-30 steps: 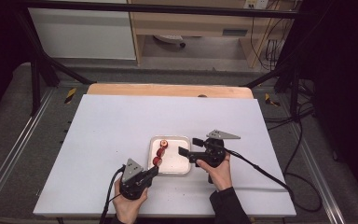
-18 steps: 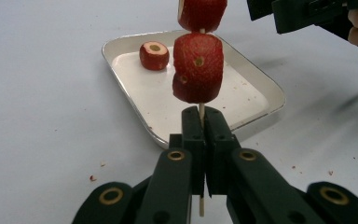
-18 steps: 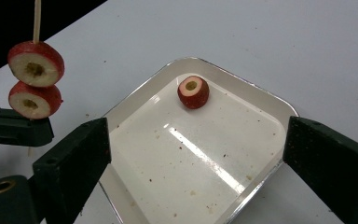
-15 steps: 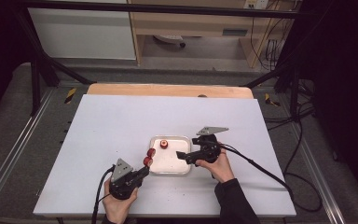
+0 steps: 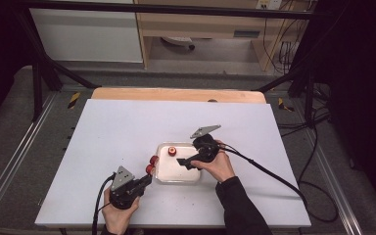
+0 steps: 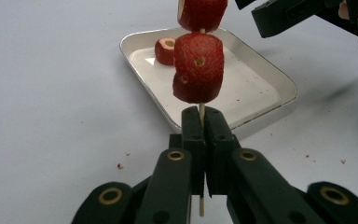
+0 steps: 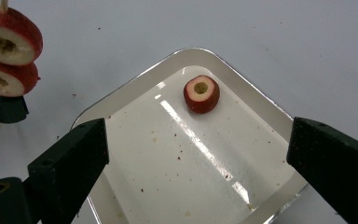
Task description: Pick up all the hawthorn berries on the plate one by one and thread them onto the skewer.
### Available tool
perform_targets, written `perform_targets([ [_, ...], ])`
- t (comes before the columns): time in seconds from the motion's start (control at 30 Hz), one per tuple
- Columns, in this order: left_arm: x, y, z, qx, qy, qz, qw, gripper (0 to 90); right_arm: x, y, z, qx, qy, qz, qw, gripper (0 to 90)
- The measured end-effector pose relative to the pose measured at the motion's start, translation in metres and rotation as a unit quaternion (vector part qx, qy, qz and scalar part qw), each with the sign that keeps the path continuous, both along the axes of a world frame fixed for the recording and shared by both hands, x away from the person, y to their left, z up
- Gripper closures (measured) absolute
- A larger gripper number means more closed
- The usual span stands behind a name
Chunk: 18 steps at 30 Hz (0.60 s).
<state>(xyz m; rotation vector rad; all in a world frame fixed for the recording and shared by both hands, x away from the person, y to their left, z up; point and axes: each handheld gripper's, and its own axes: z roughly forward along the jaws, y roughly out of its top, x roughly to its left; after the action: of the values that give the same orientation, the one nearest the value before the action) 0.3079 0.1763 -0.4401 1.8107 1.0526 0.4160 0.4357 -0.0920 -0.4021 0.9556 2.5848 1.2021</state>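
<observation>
The thin pale wooden skewer (image 6: 201, 112) already carries cored red fruit pieces (image 6: 199, 65): two are stacked just above the left gripper's (image 5: 149, 179) jaws in the left gripper view, and a third sits higher on the stick at the top edge of that view. The left jaws are clamped tight on the skewer's lower end, holding it roughly upright beside the near left corner of the tray. In the high view the loaded stick stands at the left rim of the white rectangular metal tray (image 5: 162, 180), which lies on the white table (image 5: 127, 127).

One red fruit piece with a hollowed pale centre (image 7: 201, 94) is left in the tray, lying hole-up toward its far end and apart from the walls. The right gripper (image 7: 198, 154) hangs above the tray with its jaws spread wide and nothing between them; they have just been opening. The last piece lies ahead of the jaws, untouched.

Judged from this, most of the threading looks done. What remains appears to be picking up the single loose piece, lining its hole with the skewer's tip and pushing it down onto the stack. The tray's floor shows only crumbs and smears otherwise.
</observation>
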Motion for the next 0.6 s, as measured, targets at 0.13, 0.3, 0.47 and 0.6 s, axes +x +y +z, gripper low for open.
perform_targets([
  [0.13,0.001,0.002,0.000,0.003,-0.001,0.001,1.0000,88.2,0.007,0.009,0.003,-0.018,0.005,0.000,0.9998,7.0],
  [0.3,0.001,0.003,0.000,0.005,-0.001,0.000,1.0000,88.2,0.014,0.018,0.005,-0.042,0.010,0.004,0.9991,7.3],
  [0.47,0.001,0.005,0.000,0.004,-0.001,0.001,1.0000,88.1,0.023,0.036,0.006,-0.088,0.022,0.009,0.9958,7.8],
  [0.6,0.001,0.006,-0.001,0.004,0.002,0.001,1.0000,88.1,0.028,0.046,0.003,-0.109,0.034,0.011,0.9934,9.5],
])
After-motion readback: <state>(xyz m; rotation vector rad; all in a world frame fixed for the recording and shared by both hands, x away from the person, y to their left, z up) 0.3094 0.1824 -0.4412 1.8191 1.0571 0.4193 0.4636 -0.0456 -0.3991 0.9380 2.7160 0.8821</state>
